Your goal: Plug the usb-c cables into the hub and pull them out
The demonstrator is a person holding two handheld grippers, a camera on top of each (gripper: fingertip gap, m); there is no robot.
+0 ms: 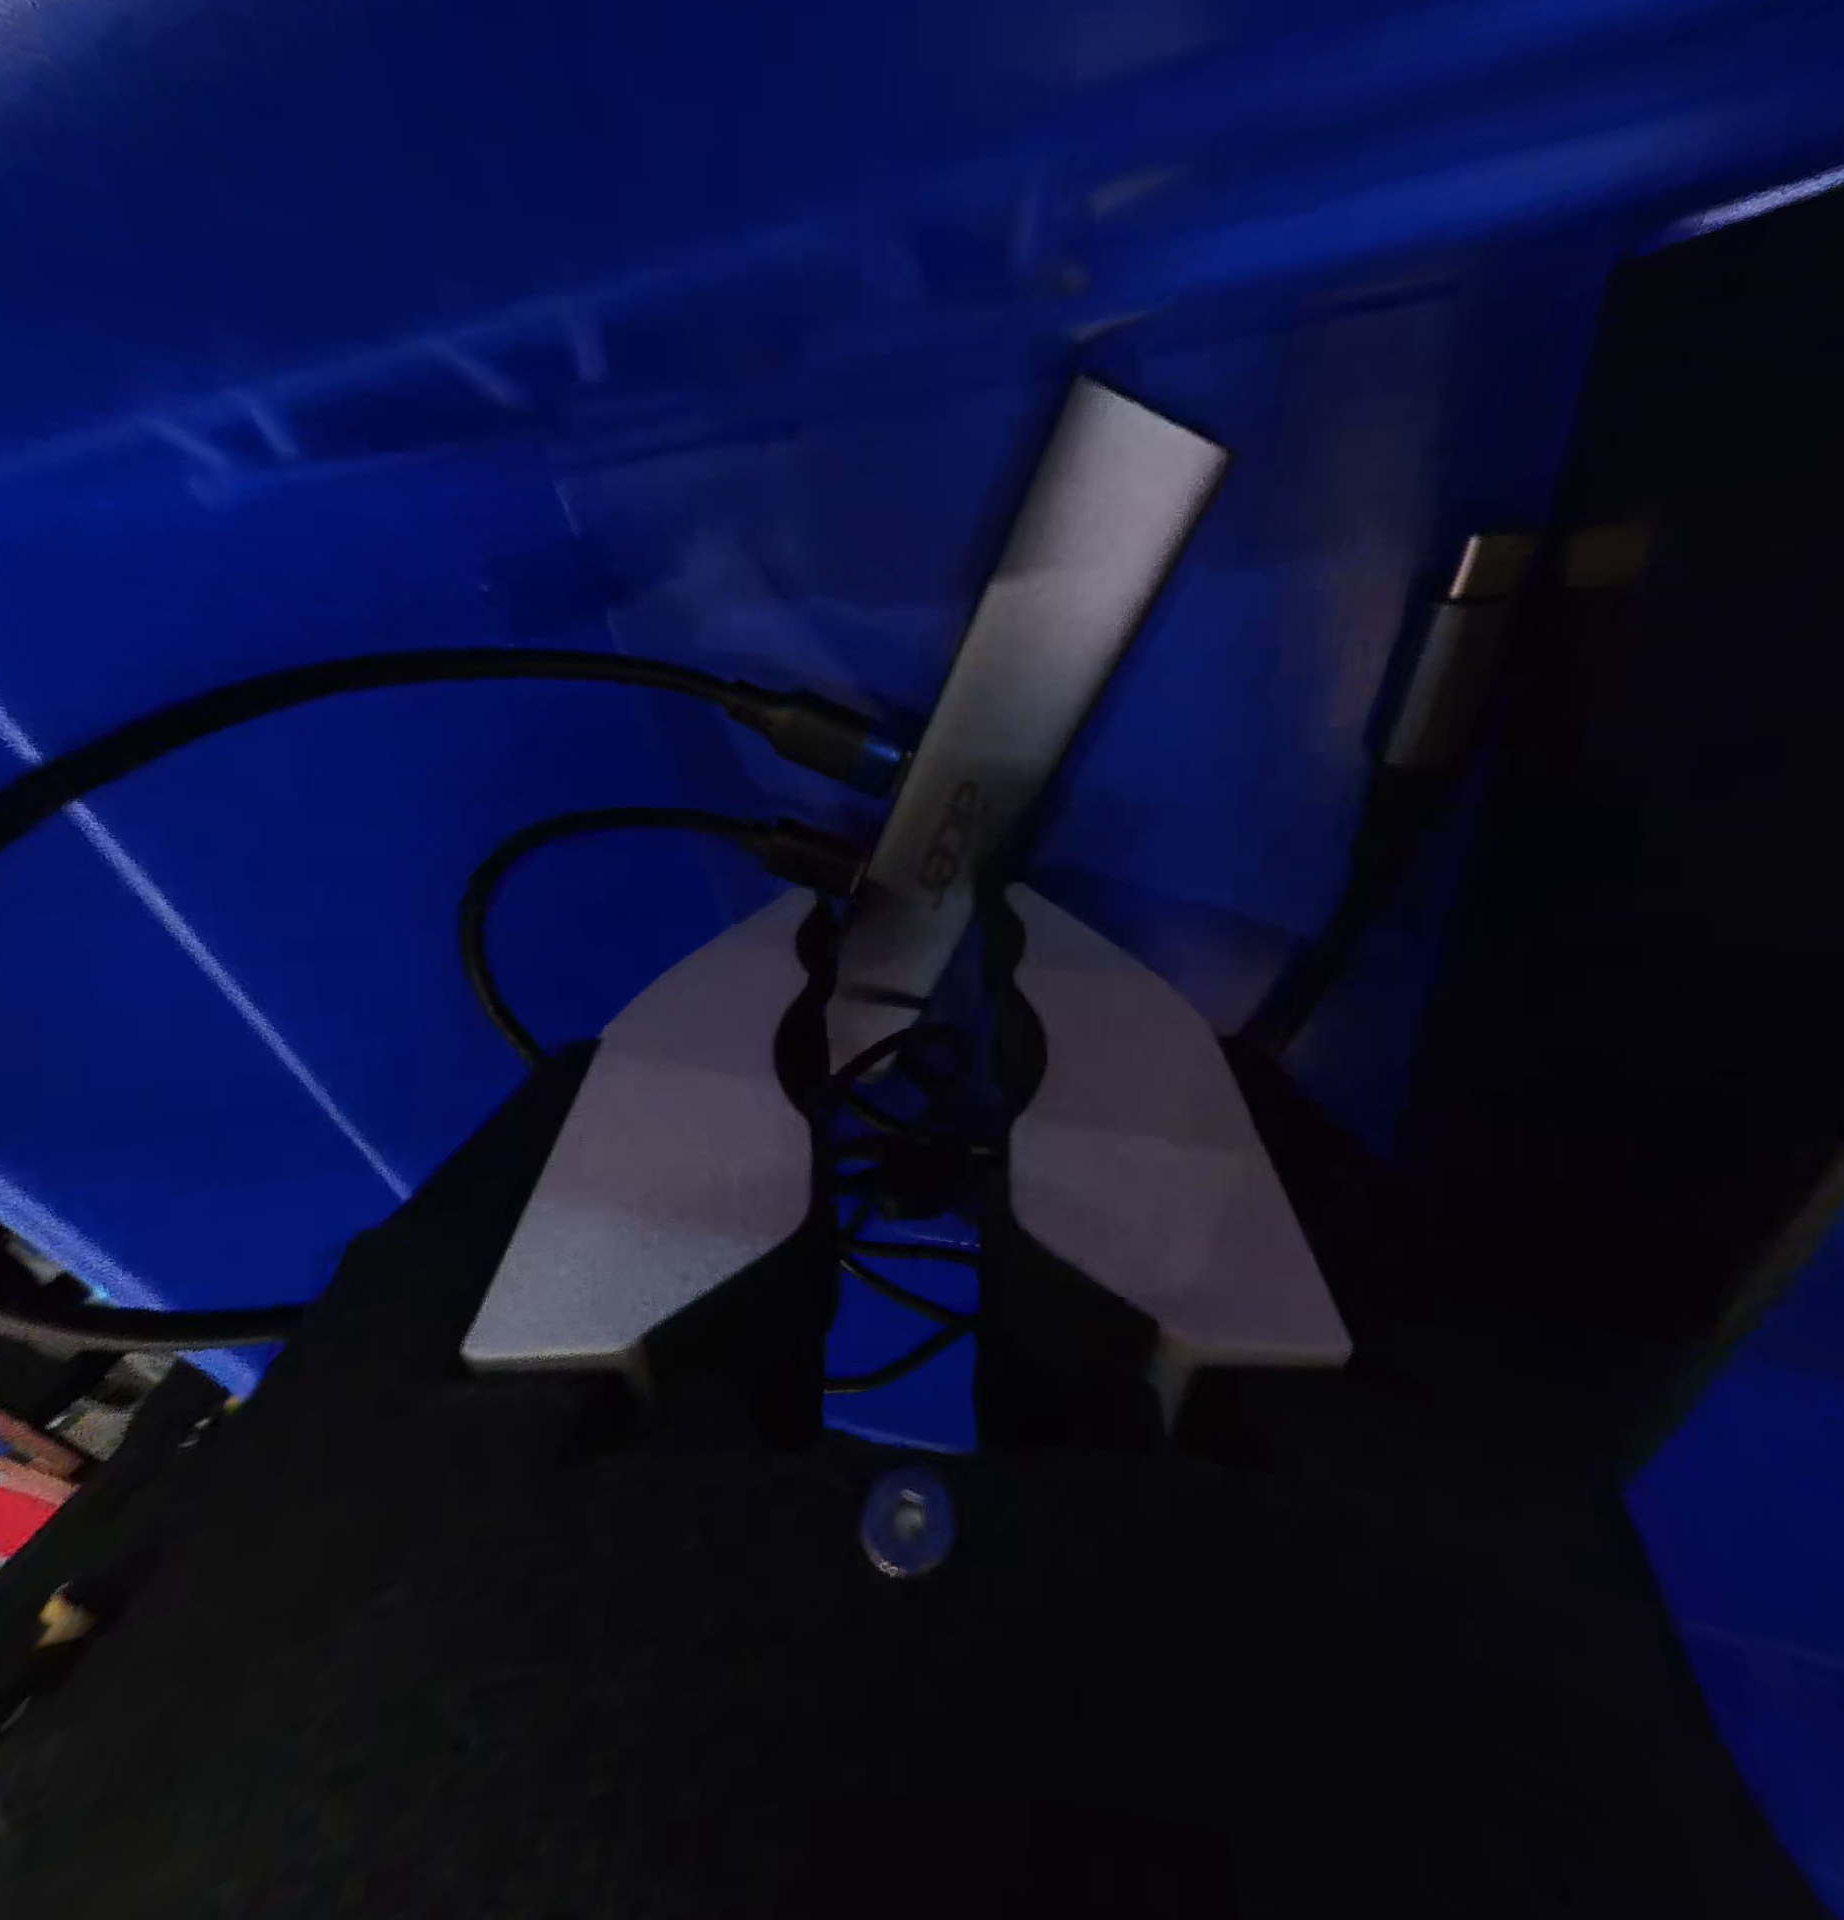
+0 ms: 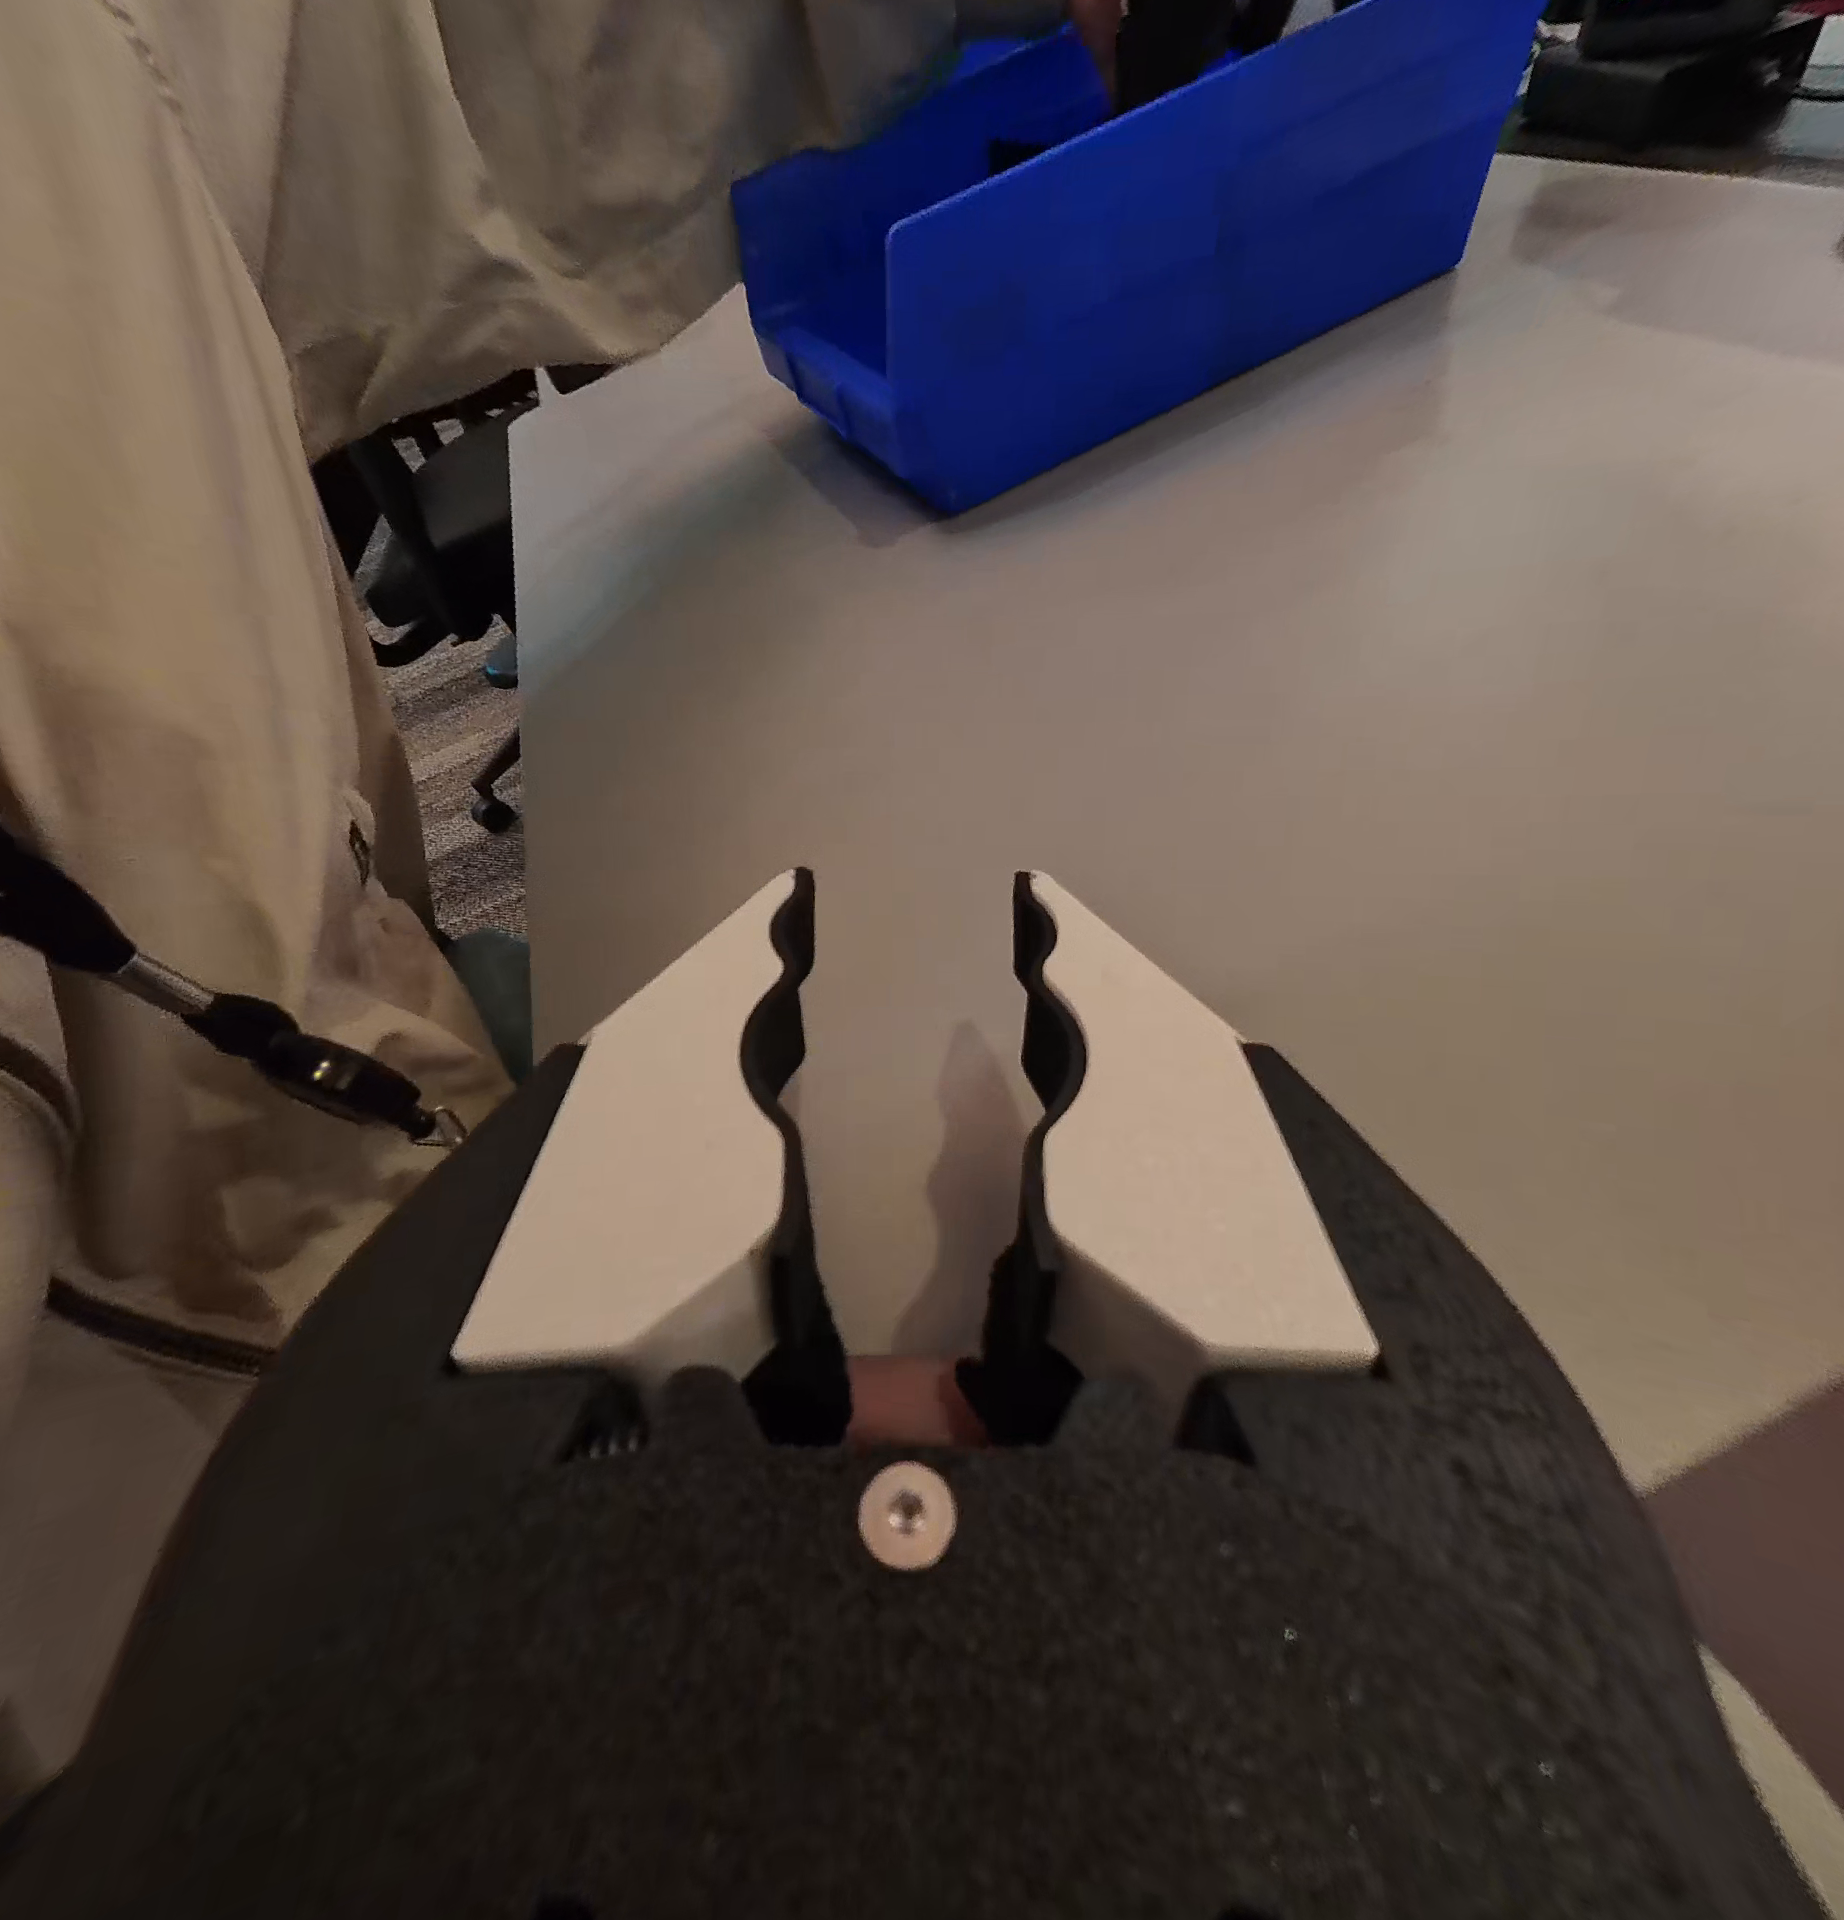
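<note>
Grey table (image 2: 1313, 831): bare under R gripper (image 2: 913, 883), jaws apart, holding nothing. Blue bin (image 2: 1157, 270) on table; L gripper (image 1: 913, 914) inside it, jaws closed on silver hub (image 1: 1043, 644). Two black usb-c cables (image 1: 783, 717) plugged into hub's left side.

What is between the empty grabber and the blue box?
Only bare grey table lies between the right gripper and the blue bin, as the right wrist view shows.

My left view is dim and smeared inside the blue plastic bin (image 1: 378, 416); my right view is evenly lit, edges bowed.
</note>
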